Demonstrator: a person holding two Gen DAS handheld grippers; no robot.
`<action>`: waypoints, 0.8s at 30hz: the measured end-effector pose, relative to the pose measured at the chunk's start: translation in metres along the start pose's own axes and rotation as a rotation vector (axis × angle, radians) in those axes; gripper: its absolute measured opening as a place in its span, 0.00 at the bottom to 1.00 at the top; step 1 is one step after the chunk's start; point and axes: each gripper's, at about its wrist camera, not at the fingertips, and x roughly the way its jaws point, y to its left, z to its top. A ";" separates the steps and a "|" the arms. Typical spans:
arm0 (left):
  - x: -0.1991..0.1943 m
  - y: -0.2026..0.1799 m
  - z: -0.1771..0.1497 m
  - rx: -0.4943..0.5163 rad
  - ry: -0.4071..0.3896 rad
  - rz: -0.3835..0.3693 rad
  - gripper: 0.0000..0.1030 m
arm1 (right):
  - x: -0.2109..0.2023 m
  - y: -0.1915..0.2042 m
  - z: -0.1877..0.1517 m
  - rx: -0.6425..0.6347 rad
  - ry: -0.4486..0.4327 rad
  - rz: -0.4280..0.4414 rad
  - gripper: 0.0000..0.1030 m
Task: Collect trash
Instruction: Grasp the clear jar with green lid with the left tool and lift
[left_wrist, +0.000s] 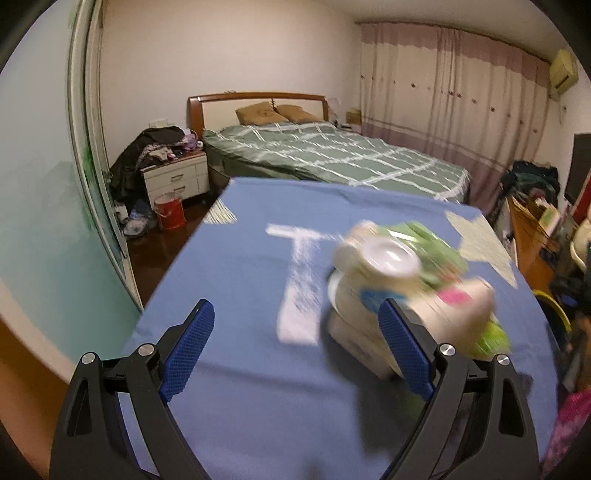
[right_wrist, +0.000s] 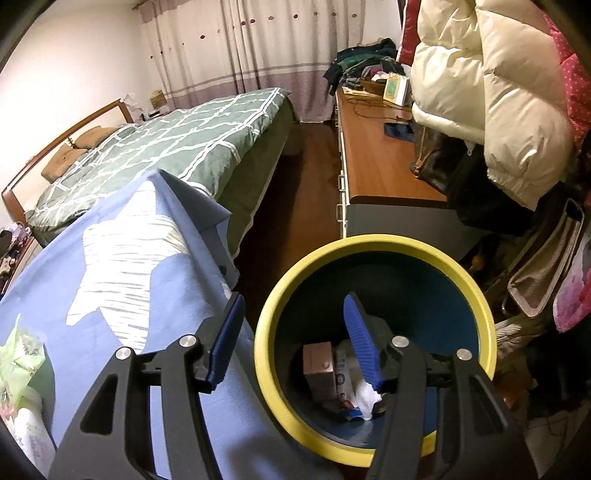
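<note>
Hovering over a blue cloth-covered desk (left_wrist: 229, 280), the left claw (left_wrist: 295, 347) stands wide open and empty beside a blurred heap of white-and-green packaging (left_wrist: 406, 280); the right claw (right_wrist: 291, 339), open and empty, hangs above a yellow-rimmed bin (right_wrist: 373, 243) holding discarded cartons (right_wrist: 321, 369).

The one sign that reads clearly is a large white letter "T" (left_wrist: 301, 280), printed in a chalky, brushed style on the blue cloth (left_wrist: 236, 387) near the left gripper's camera. The packets (left_wrist: 406, 291) to the right of the letter carry coloured printing, too blurred to read. The wrappers in the bin (right_wrist: 373, 243) also bear print, too small to make out.
</note>
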 end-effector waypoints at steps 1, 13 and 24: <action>-0.005 -0.007 -0.006 0.008 0.010 -0.012 0.87 | 0.000 0.000 0.000 -0.002 0.000 0.004 0.52; -0.005 -0.102 -0.057 0.065 0.126 -0.039 0.87 | 0.001 0.011 -0.003 -0.033 0.019 0.077 0.54; 0.018 -0.118 -0.067 0.047 0.183 -0.011 0.82 | -0.004 0.018 -0.004 -0.047 0.018 0.128 0.55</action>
